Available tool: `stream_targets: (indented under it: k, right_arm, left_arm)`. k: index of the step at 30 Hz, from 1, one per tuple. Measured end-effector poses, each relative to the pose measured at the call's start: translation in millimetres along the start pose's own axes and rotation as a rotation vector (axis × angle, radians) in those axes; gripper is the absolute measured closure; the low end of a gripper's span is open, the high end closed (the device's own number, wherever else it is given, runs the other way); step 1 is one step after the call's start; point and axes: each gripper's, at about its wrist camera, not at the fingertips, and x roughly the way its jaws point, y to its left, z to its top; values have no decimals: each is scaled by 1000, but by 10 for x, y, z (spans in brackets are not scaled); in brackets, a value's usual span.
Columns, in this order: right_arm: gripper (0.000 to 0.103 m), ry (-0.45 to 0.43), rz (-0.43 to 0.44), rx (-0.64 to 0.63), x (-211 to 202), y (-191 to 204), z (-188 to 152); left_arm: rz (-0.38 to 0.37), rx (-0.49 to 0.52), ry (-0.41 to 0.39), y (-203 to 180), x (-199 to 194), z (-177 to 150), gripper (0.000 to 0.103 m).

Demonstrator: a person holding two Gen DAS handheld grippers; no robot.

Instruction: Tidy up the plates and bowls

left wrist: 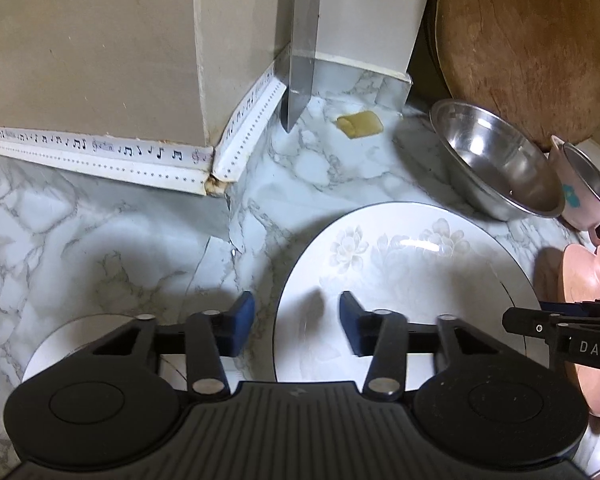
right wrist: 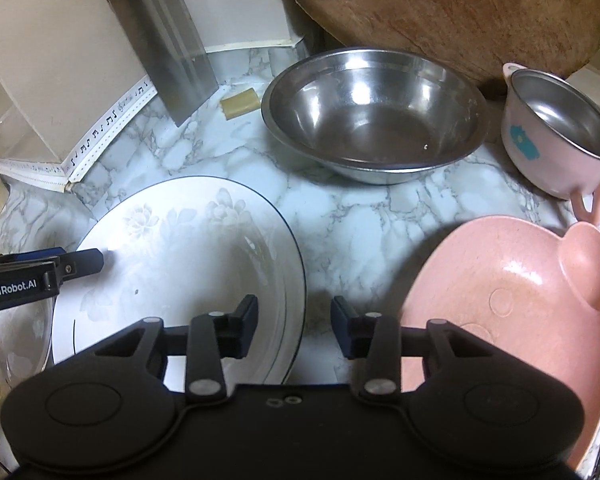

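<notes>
A white plate point(left wrist: 400, 264) point(right wrist: 180, 248) with a faint flower print and a thin dark rim lies flat on the marble counter. My left gripper point(left wrist: 296, 324) straddles its left rim: one blue pad stands outside the plate, the other over its inside, with gaps showing on both sides. My right gripper point(right wrist: 294, 326) straddles the right rim the same way, and its pads are clear of the rim. Each gripper also shows at the edge of the other's view. A steel bowl point(right wrist: 372, 120) point(left wrist: 496, 164) sits behind the plate.
A pink bowl point(right wrist: 500, 292) with ear-shaped handles lies right of the plate, and a pink steel-lined cup point(right wrist: 556, 140) behind it. A glass dish point(right wrist: 16, 340) sits at the plate's left. A cleaver point(right wrist: 172, 52) and a round wooden board point(right wrist: 440, 8) lean on the back wall.
</notes>
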Motion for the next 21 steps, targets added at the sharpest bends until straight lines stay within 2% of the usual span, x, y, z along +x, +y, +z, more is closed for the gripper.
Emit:
stream_targets:
  k: [5,10,21]
  right_arm:
    - [76,4,24,0,-27,10,-36]
    - [86,-11,-6,-14,-79,55,-87]
    - [89,31,-52,-15,-313,24,-340]
  left_arm:
    - [6,-6,29,4,24,-27,80]
    - [18,-6,31,-15,-1,-51,81]
    - [7,44,63,-195,-170,-286,81]
